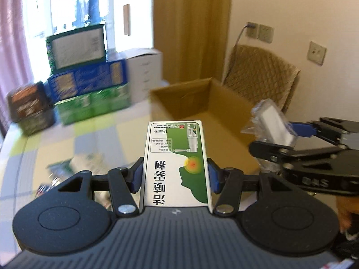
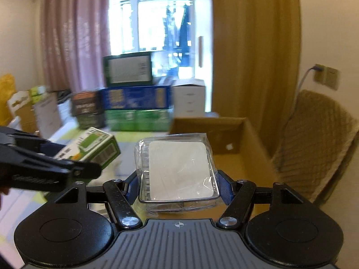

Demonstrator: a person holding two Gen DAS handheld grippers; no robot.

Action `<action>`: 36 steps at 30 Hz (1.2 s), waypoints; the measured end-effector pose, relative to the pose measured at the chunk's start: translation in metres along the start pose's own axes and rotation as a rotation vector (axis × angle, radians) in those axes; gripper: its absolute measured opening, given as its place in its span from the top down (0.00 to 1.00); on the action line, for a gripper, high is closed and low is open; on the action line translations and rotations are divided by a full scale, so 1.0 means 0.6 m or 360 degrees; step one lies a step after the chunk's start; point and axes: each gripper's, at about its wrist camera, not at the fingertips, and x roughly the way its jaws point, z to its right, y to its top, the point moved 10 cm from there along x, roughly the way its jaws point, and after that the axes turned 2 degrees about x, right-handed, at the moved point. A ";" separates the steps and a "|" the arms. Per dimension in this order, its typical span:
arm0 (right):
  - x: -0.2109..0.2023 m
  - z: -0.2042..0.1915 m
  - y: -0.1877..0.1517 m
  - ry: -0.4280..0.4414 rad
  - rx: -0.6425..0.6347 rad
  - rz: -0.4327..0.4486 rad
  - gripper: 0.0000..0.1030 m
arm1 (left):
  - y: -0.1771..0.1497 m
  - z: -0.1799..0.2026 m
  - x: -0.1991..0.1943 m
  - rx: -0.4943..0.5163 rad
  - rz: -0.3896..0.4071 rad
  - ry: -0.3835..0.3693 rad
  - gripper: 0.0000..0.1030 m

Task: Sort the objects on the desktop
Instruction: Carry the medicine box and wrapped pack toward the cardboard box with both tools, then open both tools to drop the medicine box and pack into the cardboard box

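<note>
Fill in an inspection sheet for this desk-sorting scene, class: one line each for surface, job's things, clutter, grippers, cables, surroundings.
Surface: glossy table with a pale yellow-green check pattern.
Job's things: green-and-white medicine box and plastic-wrapped white block, both held up near the open cardboard box; its floor looks bare where it shows.
Clutter: stacked green, blue and brown cartons at the far end; blurred small items under the left gripper.
Grippers: left gripper shut on the medicine box; right gripper shut on the wrapped block.
Cables: one grey cable plugged into a wall socket.
Surroundings: pink and tan curtains, bright window, quilted chair.
</note>
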 end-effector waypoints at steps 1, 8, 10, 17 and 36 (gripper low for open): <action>0.008 0.019 0.007 -0.0025 0.0001 -0.0002 0.36 | 0.014 0.013 0.012 0.0005 0.0004 -0.0018 0.51; 0.084 0.128 0.007 -0.0098 0.0061 -0.0129 0.36 | 0.063 0.084 0.108 0.0055 -0.0030 -0.0125 0.51; 0.093 0.146 -0.002 -0.0089 0.0065 -0.0161 0.36 | 0.067 0.102 0.134 0.0067 -0.0035 -0.0165 0.51; 0.136 0.168 -0.033 -0.0073 0.0034 -0.0259 0.36 | 0.048 0.117 0.196 0.0099 -0.0095 -0.0175 0.51; 0.165 0.163 -0.056 -0.0031 0.0039 -0.0333 0.28 | 0.039 0.083 0.187 0.0061 -0.0052 -0.0126 0.52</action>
